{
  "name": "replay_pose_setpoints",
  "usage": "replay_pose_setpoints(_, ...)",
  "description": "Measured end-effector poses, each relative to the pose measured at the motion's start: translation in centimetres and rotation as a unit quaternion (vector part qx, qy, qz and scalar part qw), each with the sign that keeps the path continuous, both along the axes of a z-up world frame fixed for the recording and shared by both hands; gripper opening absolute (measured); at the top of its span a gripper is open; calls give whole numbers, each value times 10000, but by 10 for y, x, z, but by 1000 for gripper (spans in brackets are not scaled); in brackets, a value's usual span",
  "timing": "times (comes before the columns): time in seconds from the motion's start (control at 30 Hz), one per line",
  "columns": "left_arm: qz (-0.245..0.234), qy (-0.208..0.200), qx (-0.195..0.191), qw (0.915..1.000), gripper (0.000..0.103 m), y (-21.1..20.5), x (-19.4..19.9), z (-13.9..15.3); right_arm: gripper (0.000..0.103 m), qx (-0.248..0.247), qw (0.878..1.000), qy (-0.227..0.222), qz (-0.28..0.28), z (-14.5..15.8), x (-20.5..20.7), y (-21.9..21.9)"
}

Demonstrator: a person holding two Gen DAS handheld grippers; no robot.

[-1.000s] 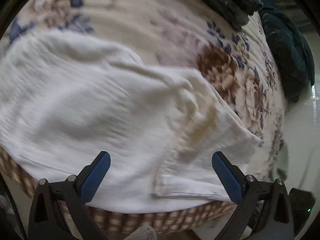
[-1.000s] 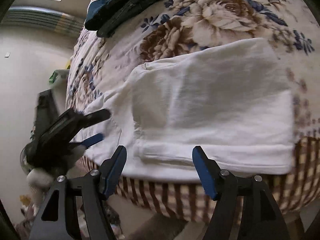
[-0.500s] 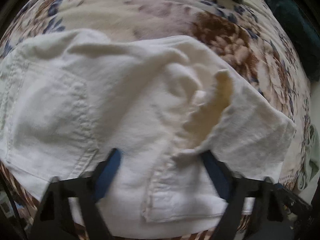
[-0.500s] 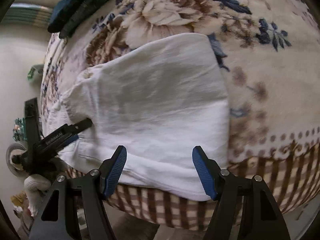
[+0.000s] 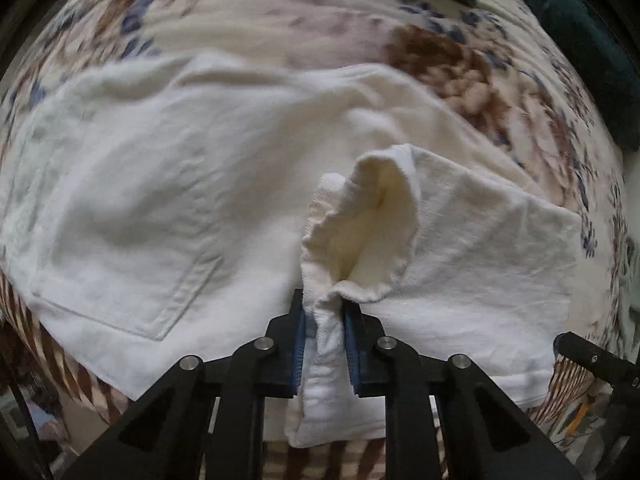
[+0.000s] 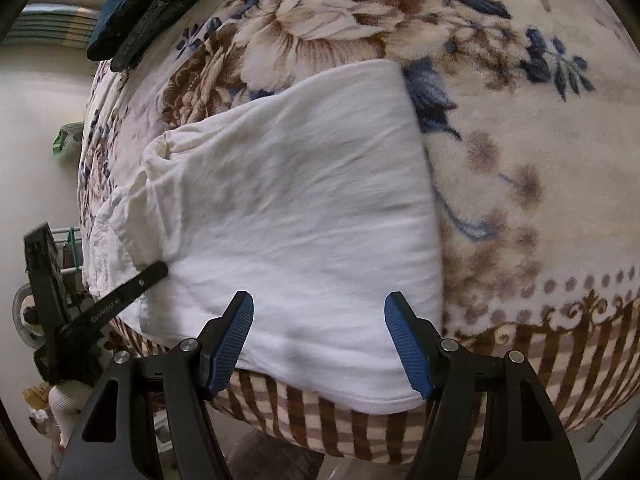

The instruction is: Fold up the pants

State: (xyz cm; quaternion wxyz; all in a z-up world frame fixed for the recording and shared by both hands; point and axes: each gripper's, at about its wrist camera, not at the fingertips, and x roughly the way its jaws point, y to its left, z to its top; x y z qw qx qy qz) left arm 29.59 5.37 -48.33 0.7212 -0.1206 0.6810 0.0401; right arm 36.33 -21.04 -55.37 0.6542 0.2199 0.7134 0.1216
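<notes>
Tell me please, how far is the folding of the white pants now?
Partly done: the white pants already lie doubled on the floral blanket. In hand: the left claw is shut on their near edge. The right claw is open, holding nothing. The last fold remains.

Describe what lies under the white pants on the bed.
The white pants lie on a floral blanket whose striped border shows below their near edge. Whatever is under the blanket stays covered.

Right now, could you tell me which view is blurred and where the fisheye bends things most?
Left wrist view: the floral blanket smears toward the rim, while the left tongs pinching the white pants stay sharp. Right wrist view: crisp overall, with the blanket bulging and bending near the edges.
</notes>
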Motion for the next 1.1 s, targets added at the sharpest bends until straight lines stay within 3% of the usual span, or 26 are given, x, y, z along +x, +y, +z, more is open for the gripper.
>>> replay_pose_setpoints(0.17,193,210,-468,9985,20,11,3,-3,71,-76,9998,82,-135,2,2,-9)
replay_pose_setpoints(0.2,149,462,-681,9965,26,19,3,0,71,-62,9998,43,-196,6,3,-13)
replay_pose_setpoints(0.27,356,487,-776,9952,28,39,7,12,71,-43,9993,-54,-365,13,6,-23)
replay_pose_setpoints(0.33,529,299,-757,9953,31,51,15,23,71,-39,9982,-119,-581,17,10,-35)
replay_pose_setpoints(0.4,547,167,-860,9946,46,58,28,24,71,41,9967,-142,-793,15,18,-45)
replay_pose_setpoints(0.53,489,126,-733,9960,48,55,62,-7,71,68,9957,38,-928,-10,42,-46)
replay_pose_setpoints(0.63,593,145,-667,9959,49,56,69,-31,71,-69,9974,180,-696,-31,60,-33)
replay_pose_setpoints(0.77,520,40,-684,9963,50,59,59,-28,71,-492,9977,211,-411,-45,70,-26)
replay_pose_setpoints(0.9,690,70,-644,9955,49,66,50,-16,71,-658,9969,311,-289,-40,74,-22)
replay_pose_setpoints(1.1,750,-410,-449,9953,49,60,34,38,71,-934,9956,14,113,0,61,7)
